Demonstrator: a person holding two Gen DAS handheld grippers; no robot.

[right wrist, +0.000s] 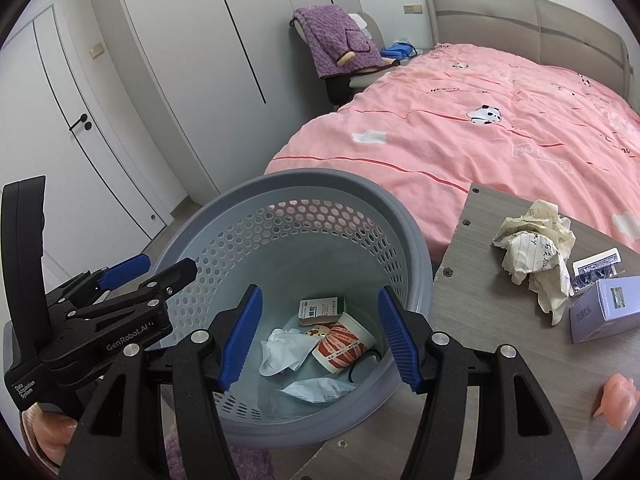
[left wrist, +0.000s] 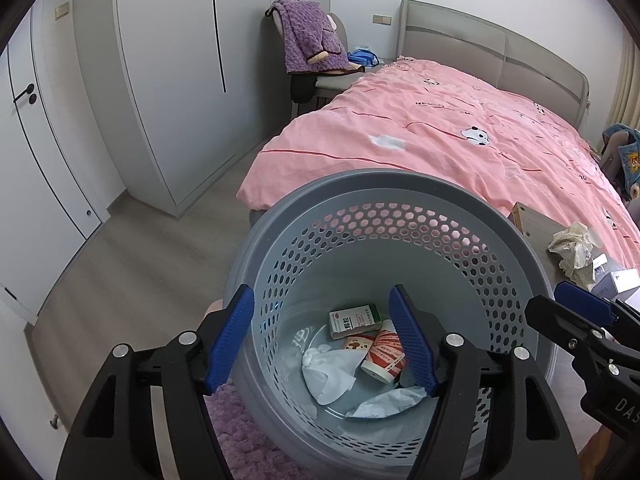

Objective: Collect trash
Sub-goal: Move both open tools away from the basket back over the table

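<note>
A grey perforated trash basket (left wrist: 384,196) (right wrist: 304,188) stands beside a grey table. It holds a paper cup (left wrist: 383,354) (right wrist: 340,346), a small green-white box (left wrist: 354,320) (right wrist: 322,308), white tissue (left wrist: 328,372) (right wrist: 284,350) and a wrapper. My left gripper (left wrist: 324,340) is open and empty, its jaws straddling the basket's near-left rim. My right gripper (right wrist: 320,338) is open and empty above the basket's opening. A crumpled paper ball (right wrist: 536,248) (left wrist: 574,248) lies on the table to the right.
The grey table (right wrist: 480,340) also carries a purple box (right wrist: 604,308), a card deck (right wrist: 592,274) and a pink toy (right wrist: 618,400). A pink bed (left wrist: 460,136) lies behind. A chair with a purple robe (left wrist: 308,36) and white wardrobes (left wrist: 172,80) stand beyond. Purple rug (left wrist: 240,440) below.
</note>
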